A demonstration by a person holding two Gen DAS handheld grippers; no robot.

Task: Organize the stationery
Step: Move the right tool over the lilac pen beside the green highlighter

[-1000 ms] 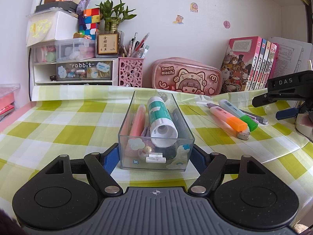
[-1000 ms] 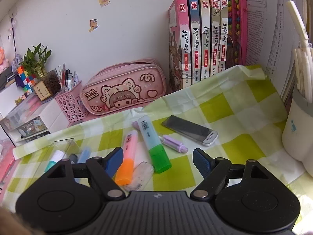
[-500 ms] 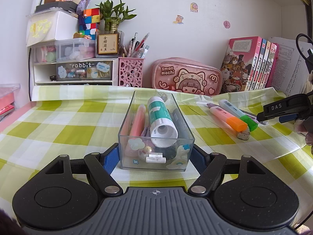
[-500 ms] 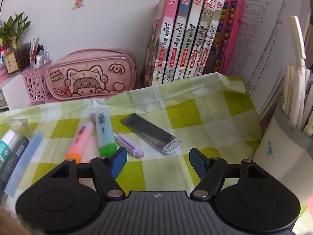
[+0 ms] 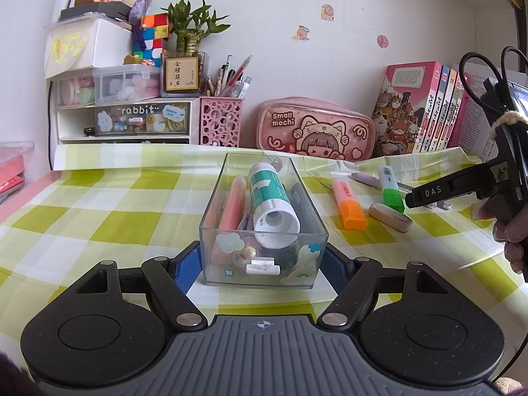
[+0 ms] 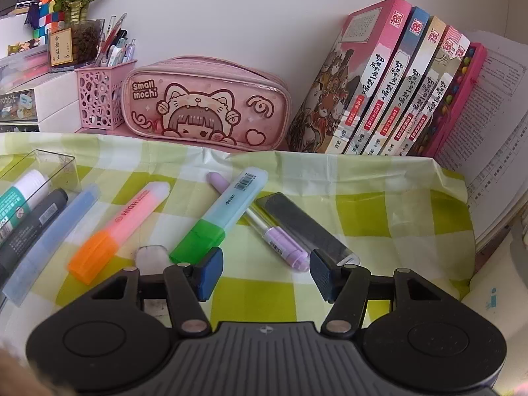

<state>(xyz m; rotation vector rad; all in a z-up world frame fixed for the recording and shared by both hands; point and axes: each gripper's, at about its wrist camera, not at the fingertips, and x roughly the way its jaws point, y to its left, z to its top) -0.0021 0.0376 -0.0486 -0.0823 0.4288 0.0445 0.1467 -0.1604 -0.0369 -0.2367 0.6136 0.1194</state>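
- Left wrist view only: the whole clear organizer box (image 5: 264, 227) with a green-and-white tube (image 5: 272, 203), a pink marker (image 5: 232, 203) and a dark marker in it; the white drawer unit (image 5: 123, 120) at the back left edge of the checked tablecloth (image 5: 99, 204); the right gripper (image 5: 425, 194) seen from the side, with a hand (image 5: 510, 224) around its grip at the right edge.
- Right wrist view only: the black flat case (image 6: 305, 227), the pale blue marker (image 6: 52, 236) along the box's near wall, an abacus (image 6: 458, 99) beside the books (image 6: 389, 76), printed sheets at the right edge.
- Both views: orange-capped highlighter (image 6: 120, 227), green-capped highlighter (image 6: 219, 214), lilac pen (image 6: 264, 227), worn eraser (image 6: 151, 257), all loose on the cloth right of the box.
- Left gripper (image 5: 264, 265): blue pads pinch the box's near end, one on each side wall; box sits mid-cloth.
- Right gripper (image 6: 265, 272): jaws partly spread and closing, nothing between the pads; left pad sits just beside the green cap, right pad over the near end of the black case. Contact: cannot tell.
- Readable text: "Small mochi" on the pink pencil case (image 6: 206, 105); "rabbit" on a drawer; "HIGH…" on the orange highlighter; "DAS" on the right gripper's finger; barcode on the green highlighter.
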